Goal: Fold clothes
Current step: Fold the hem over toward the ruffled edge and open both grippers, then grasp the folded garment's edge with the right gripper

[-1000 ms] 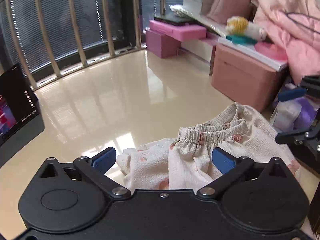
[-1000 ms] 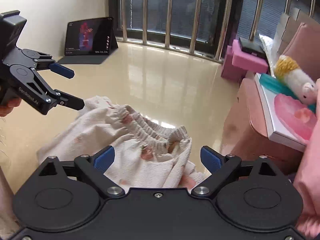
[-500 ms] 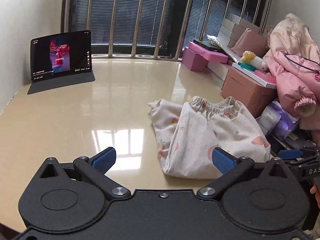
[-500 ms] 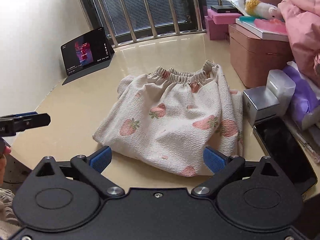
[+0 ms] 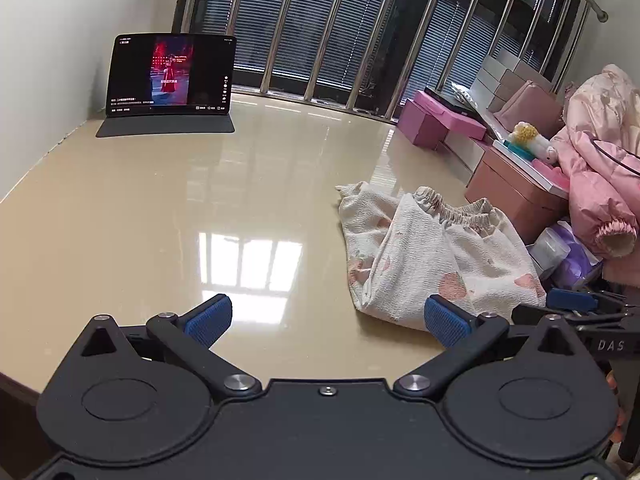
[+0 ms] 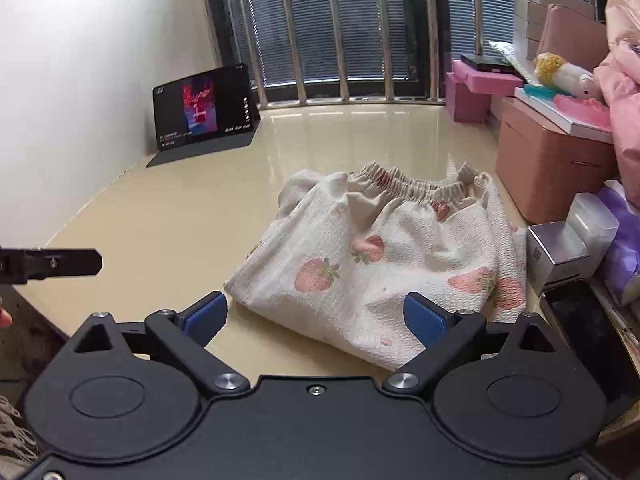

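While both tools sit back from the cloth: no grasp is made, so the next fold is judged to start from a fresh pick.

Garment: strawberry-print shorts (image 6: 384, 264) lie bunched on the beige table (image 5: 180, 208), toward its right side, elastic waistband (image 6: 416, 186) at the far edge, hem nearest the cameras.

Fold state: a flap lies doubled over on the left part; edges are uneven and the near hem is rumpled. Judged partly folded, not finished.

Left gripper (image 5: 326, 318): jaws spread wide, nothing between them; bare tabletop under the gap, shorts off to its right.

Right gripper (image 6: 316, 318): jaws spread wide, empty; near hem of the shorts shows between and just past the fingertips. Cannot tell whether the pads touch the cloth.

Neighbours: silver box (image 6: 556, 250) and phone (image 6: 592, 336) sit just beside the right edge of the shorts; tablet (image 5: 170, 76) stands well apart at the far left.

Grip advice: take the near hem at its two corners, one tool each, pinching all the layers rather than the top one only.

Motion advice: lift low, carry the hem toward the waistband, lay it flat, release only once edges line up.

Risk: thin crinkled fabric may slip or drag the whole bundle on the glossy top; the right tool could knock the box or phone.
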{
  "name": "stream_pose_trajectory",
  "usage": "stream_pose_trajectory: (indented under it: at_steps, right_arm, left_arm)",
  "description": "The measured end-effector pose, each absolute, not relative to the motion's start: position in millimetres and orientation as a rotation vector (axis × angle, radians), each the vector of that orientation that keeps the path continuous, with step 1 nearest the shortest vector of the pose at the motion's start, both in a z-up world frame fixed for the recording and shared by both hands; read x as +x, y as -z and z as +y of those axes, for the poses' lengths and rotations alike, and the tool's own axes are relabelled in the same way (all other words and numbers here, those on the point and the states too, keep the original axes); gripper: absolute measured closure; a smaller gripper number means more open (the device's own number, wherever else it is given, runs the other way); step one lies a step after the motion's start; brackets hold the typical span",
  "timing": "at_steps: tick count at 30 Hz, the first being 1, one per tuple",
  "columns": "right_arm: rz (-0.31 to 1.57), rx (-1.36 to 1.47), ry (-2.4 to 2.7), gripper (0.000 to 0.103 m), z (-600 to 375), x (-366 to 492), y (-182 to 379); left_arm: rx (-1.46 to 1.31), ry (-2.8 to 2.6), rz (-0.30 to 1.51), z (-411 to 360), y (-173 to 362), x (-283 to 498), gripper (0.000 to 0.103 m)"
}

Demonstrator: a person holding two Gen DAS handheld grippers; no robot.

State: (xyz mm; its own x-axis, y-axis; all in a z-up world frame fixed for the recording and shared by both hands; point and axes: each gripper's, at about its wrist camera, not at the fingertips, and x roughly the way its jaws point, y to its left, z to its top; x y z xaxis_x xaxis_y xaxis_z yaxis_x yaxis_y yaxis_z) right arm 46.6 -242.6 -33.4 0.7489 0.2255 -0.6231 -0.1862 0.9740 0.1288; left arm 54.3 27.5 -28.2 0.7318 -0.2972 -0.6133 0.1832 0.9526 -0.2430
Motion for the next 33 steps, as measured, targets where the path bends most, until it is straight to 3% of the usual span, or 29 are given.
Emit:
stream_pose_trajectory:
  at_steps: [9, 23, 27, 30, 32, 33]
  right_arm:
    - [0.648, -0.201, -0.276, 0.007, -192, 48, 39]
    - [0.718, -0.411, -0.354, 0.029, -121, 107, 90]
    - [0.756, -0.432, -0.35, 0.054, -112, 120, 99]
    - [0.777, -0.399, -0.347, 0.059, -113, 127, 102]
    - [0.779, -0.377, -0.346, 0.075, -116, 129, 102]
    - [0.779, -0.369, -0.345, 0.088, -117, 130, 103]
  left_arm:
    - [-0.177, 0.236, 0.687, 40, 31, 44, 0.0]
    - [-0.148, 0.179, 0.725, 61, 41, 64, 0.0]
    - [-0.151, 0.178, 0.737, 65, 44, 67, 0.0]
    - [-0.148, 0.166, 0.741, 70, 46, 68, 0.0]
    - [-0.148, 0.162, 0.743, 72, 46, 67, 0.0]
    - [-0.149, 0.165, 0.747, 72, 46, 68, 0.0]
